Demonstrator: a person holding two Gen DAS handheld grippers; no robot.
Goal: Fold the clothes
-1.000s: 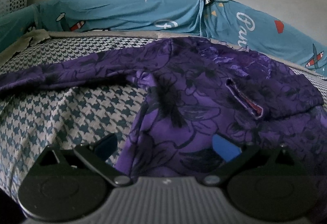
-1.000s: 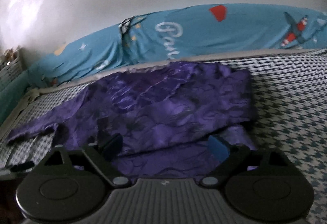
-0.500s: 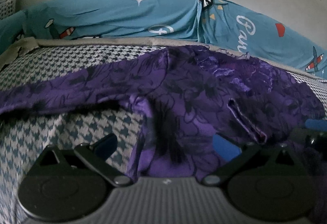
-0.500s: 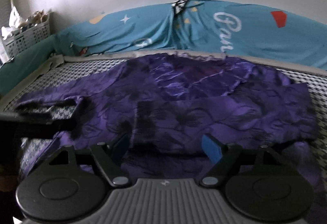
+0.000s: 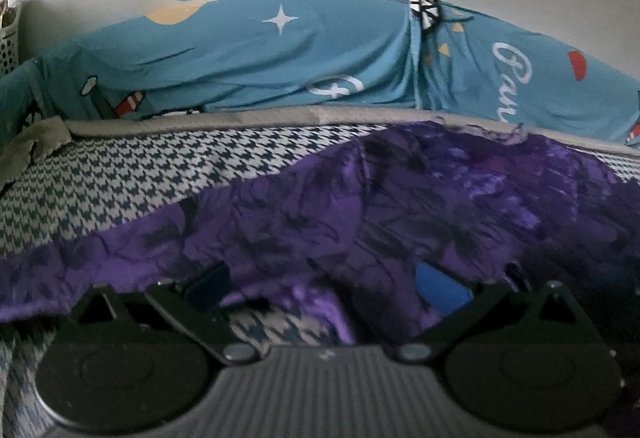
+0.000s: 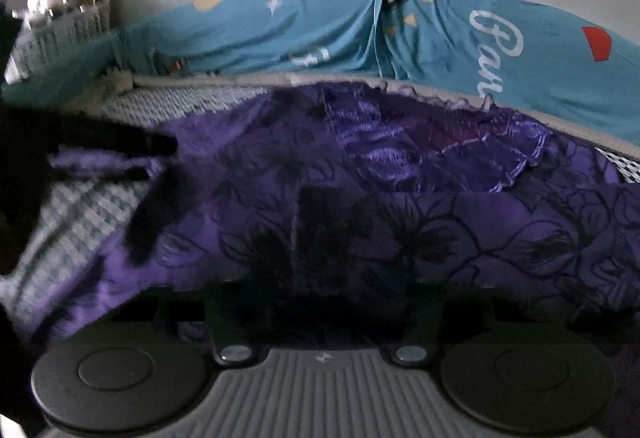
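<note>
I am at the gripping step of a fold: both my tools are low over the near edge of the purple garment (image 5: 400,214), which lies spread on the houndstooth bed cover (image 5: 132,174), its far edge up near the blue printed sheet (image 5: 280,58) at the wall. On the left side, my left gripper (image 5: 324,284) points down at a slant toward the cloth edge; its jaws stand spread, with cloth lying between the blue pads (image 5: 440,286), but the pads do not press on it. In the right wrist view this tool shows as a dark blurred shape at the left border. To the right, my right gripper (image 6: 320,302) also points down at a slant and its jaws are closing, with purple fabric between them; the tips are dark and buried, so I cannot tell if they pinch already. Next, I think the left jaws must close on the hem, and then both hands lift together and carry the edge toward the far side.
</note>
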